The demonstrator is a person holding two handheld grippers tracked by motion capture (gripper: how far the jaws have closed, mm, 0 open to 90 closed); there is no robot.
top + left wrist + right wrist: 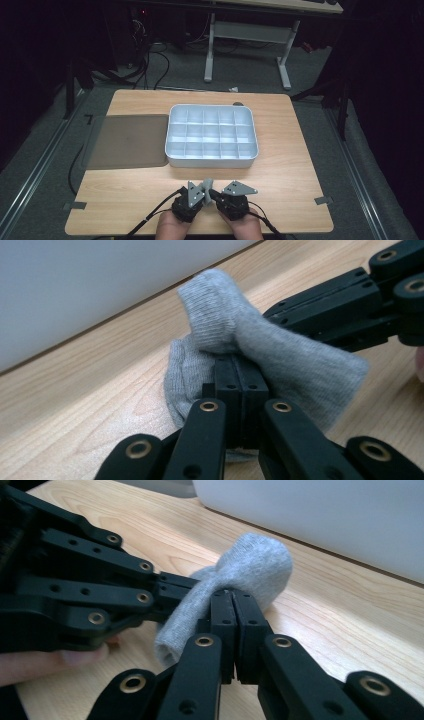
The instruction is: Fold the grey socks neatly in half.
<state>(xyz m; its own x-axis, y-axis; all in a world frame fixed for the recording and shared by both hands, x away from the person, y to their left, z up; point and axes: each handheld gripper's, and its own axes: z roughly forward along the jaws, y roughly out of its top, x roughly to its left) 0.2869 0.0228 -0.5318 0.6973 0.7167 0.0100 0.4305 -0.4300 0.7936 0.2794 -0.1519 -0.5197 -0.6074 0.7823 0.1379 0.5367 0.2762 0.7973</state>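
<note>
Pinching the same small grey knitted sock (280,355) from opposite sides, both grippers meet low over the near edge of the light wooden table (125,200), just in front of the white plastic compartment tray (172,159). The left gripper (240,385) has its jaws clenched on the sock's bunched fabric, and the right gripper (233,611) is likewise clamped on the cloth, with the sock's rounded end bulging beyond its tips. Sharing the grip this way probably lets the person fold or roll the sock into a bundle compact enough for one tray cell. Both hands sit close together at the table's near edge, the grippers angled inward toward each other and nearly level with the tabletop, the sock resting on the wood between them.
</note>
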